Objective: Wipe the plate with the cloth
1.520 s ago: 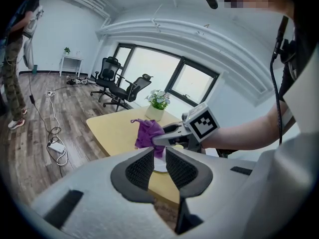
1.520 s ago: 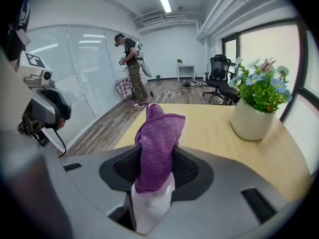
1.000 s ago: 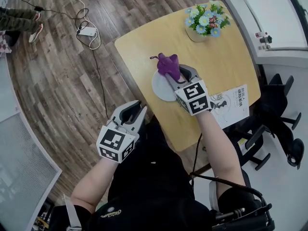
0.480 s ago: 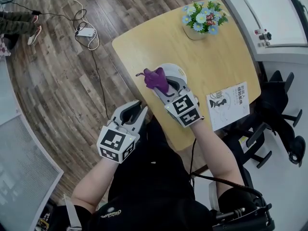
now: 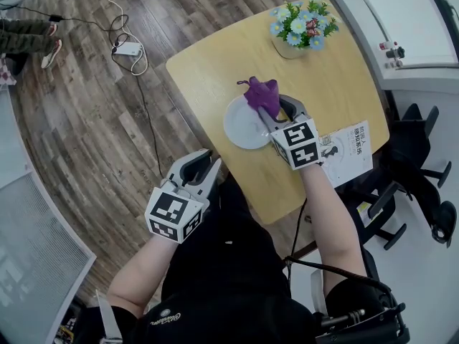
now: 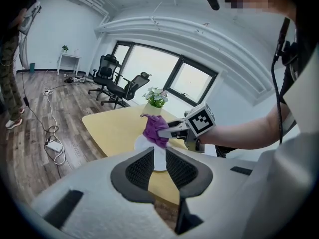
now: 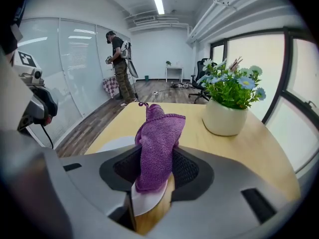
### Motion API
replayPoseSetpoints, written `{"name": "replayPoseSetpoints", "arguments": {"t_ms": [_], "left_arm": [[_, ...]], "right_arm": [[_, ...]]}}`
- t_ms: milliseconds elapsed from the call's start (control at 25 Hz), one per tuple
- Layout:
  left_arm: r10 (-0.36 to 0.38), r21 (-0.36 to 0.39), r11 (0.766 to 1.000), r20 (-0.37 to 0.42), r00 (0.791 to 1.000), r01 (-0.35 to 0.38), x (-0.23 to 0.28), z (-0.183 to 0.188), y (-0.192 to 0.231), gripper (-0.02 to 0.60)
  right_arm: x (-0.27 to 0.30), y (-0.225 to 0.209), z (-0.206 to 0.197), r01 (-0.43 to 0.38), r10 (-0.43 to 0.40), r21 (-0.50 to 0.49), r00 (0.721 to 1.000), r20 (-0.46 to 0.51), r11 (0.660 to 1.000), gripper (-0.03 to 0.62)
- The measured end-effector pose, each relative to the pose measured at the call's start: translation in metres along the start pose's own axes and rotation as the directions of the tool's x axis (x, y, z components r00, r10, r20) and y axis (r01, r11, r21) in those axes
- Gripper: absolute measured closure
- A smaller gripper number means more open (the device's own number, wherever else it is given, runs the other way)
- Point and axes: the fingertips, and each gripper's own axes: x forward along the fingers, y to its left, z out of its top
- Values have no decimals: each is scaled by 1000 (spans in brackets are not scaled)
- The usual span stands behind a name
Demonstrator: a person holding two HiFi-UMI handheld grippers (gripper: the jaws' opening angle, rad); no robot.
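A white plate (image 5: 240,126) lies on the round wooden table (image 5: 208,63). My right gripper (image 5: 271,112) is shut on a bunched purple cloth (image 5: 262,94), which presses down on the plate's far right part. In the right gripper view the cloth (image 7: 157,143) hangs between the jaws, with the plate (image 7: 112,144) under it. My left gripper (image 5: 202,169) hovers off the table's near edge over the person's lap. Its jaws are open by a narrow gap and hold nothing. The left gripper view looks through that gap (image 6: 159,153) at the plate (image 6: 142,142) and cloth (image 6: 154,128).
A pot of flowers (image 5: 297,27) stands at the table's far side. A printed sheet (image 5: 351,156) lies to the right of the plate. A power strip with cables (image 5: 129,47) lies on the floor. Office chairs (image 5: 423,170) stand at the right. A person (image 7: 119,66) stands far off.
The right gripper swept the cloth toward the plate's near left side, then back to its far right. The left gripper stayed put.
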Motion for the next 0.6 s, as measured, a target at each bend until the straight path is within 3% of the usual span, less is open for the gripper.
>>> {"name": "replayPoseSetpoints", "arguments": {"t_ms": [200, 480, 600], "left_arm": [[-2, 3, 1000, -1, 1000, 2, 1, 1, -1, 505], [-10, 9, 1000, -13, 1000, 10, 3, -1, -1, 505], [-16, 10, 1000, -16, 1000, 16, 5, -2, -2, 505]], "right_arm": [[1, 31, 2, -55, 56, -12, 998, 13, 998, 436], [-5, 105, -4, -222, 223, -41, 975, 7, 974, 436], [-8, 114, -10, -241, 241, -47, 971, -1, 969, 436]]}}
